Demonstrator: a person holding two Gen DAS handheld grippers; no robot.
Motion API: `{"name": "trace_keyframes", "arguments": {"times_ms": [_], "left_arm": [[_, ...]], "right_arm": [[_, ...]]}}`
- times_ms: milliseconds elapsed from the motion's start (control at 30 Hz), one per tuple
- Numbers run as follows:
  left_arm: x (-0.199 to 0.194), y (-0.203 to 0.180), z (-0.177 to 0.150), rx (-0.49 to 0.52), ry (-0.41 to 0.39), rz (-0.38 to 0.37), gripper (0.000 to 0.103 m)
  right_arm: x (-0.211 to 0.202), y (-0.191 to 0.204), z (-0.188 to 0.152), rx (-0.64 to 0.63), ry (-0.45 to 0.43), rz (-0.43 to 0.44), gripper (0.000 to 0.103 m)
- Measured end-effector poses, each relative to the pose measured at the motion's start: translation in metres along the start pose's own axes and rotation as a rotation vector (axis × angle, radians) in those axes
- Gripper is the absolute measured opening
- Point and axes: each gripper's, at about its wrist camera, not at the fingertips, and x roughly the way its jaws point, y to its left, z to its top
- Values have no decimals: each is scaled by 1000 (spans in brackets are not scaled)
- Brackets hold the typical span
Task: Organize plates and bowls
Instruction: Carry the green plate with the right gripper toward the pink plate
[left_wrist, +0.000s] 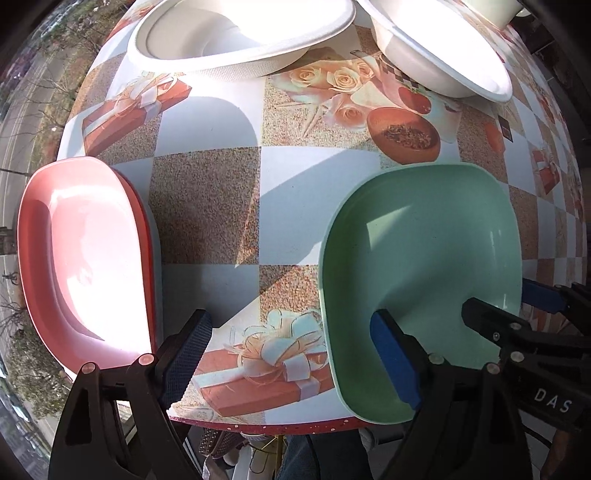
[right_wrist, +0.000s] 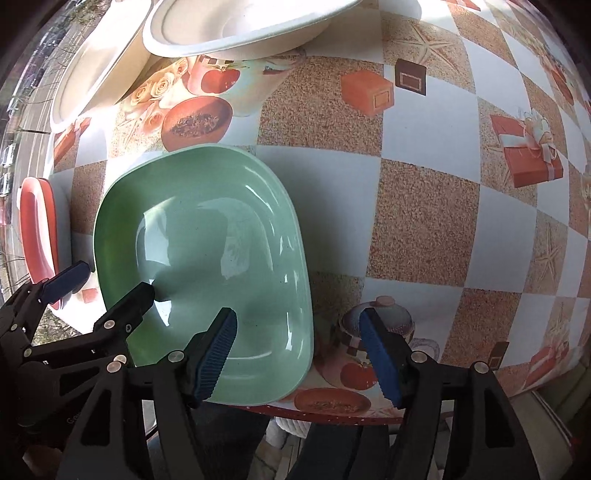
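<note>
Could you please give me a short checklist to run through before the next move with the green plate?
1. Left gripper open, nothing between its fingers: ok.
2. Right gripper open, straddling the rim of the mint-green square plastic plate: ok.
3. Green plate flat on the patterned tablecloth: cannot tell.
4. Green plate's near corner inside the table edge: not ok, it overhangs.
5. Pink plastic plates stacked and apart from the green plate: ok.
6. White paper bowls clear of both grippers: ok.

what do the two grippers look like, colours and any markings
Both the left gripper and right gripper are black plastic frames with silver rivets. Their fingers carry ribbed dark-blue pads. White letters "DAS" mark the right gripper's body in the left wrist view.
</note>
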Motion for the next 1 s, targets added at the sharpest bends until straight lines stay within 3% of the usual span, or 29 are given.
{"name": "trace_keyframes", "arguments": {"times_ms": [100, 300, 633, 1000], "left_arm": [[3, 6, 2, 20, 4, 1, 94], [4, -9, 4, 24, 6, -5, 98], [5, -7, 5, 17, 6, -9, 100], [7, -19, 7, 50, 26, -4, 102]], "right_arm": [[-13, -20, -8, -3, -10, -30, 70], [-23, -22, 6, -25, -21, -66, 71], [2, -71, -10, 9, -12, -65, 103], [7, -84, -7, 38, 5, -60, 103]]}}
